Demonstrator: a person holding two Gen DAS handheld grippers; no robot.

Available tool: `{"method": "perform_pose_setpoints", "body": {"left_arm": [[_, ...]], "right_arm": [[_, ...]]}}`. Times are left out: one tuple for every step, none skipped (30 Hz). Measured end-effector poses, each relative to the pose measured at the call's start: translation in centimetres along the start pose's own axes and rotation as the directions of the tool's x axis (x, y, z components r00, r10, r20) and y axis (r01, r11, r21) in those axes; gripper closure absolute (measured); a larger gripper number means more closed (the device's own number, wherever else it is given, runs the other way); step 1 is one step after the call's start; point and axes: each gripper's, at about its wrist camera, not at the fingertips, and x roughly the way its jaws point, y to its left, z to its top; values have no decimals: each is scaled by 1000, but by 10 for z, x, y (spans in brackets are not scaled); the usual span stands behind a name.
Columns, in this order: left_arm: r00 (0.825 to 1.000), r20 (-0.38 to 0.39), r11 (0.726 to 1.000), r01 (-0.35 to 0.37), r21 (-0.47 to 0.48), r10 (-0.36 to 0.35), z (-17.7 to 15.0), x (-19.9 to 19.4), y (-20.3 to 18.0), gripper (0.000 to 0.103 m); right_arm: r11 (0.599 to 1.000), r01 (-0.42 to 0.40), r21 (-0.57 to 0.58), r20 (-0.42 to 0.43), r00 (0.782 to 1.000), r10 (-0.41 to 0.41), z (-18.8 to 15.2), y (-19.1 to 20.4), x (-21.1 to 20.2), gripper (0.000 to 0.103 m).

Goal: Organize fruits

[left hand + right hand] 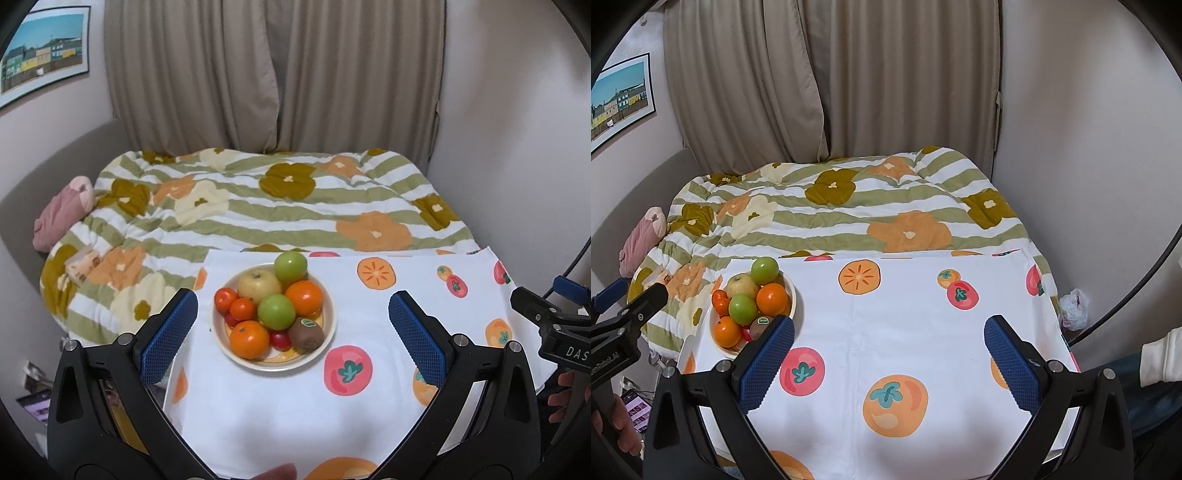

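The left gripper (291,325) hangs above the table with its jaws spread wide and nothing between the blue pads (170,334); the right gripper (888,360) is likewise spread wide and empty over bare cloth. The bowl (330,328), cream with a yellow inner band, sits centre of the left wrist frame, on the white tablecloth (288,406) printed with persimmons and tomatoes. In the right wrist view the same bowl (792,295) lies at centre left, partly behind the left finger. It holds two green apples (276,311), a yellow apple (258,284), oranges (304,298), small tangerines (226,300), red cherry tomatoes (279,339) and a kiwi (306,334) bearing a small green sticker, its print too small to read. The other gripper's body at the right edge of the left wrist view shows the letters "DAS"; in the right wrist view, lower left, partial lettering ends in "AI". A striped floral quilt (280,206) lies beyond the table in the middle of both frames.
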Motion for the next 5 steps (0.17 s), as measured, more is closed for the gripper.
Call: {"method": "perform_pose_setpoints", "body": {"left_arm": [[1000,1,1000,-1,-2,1,0,0,1,0],[1000,2,1000,-2,0,2,-1,-1,1,0],[1000,4,1000,-5,-1,5,-1,-1,2,0],[1000,4,1000,-7,-1,7,-1,-1,3,0],[1000,3,1000,-7,-1,7,-1,-1,4,0]], "right_arm": [[1000,0,0,-1,1000,0,0,0,0,0],[1000,-1,0,-1,1000,1,0,0,0,0],[1000,-2,0,-2,1000,2,-1,0,0,0],[1000,-1,1,-1,1000,1,-1,0,0,0],[1000,0,0,0,1000,0,-1,0,0,0]]}}
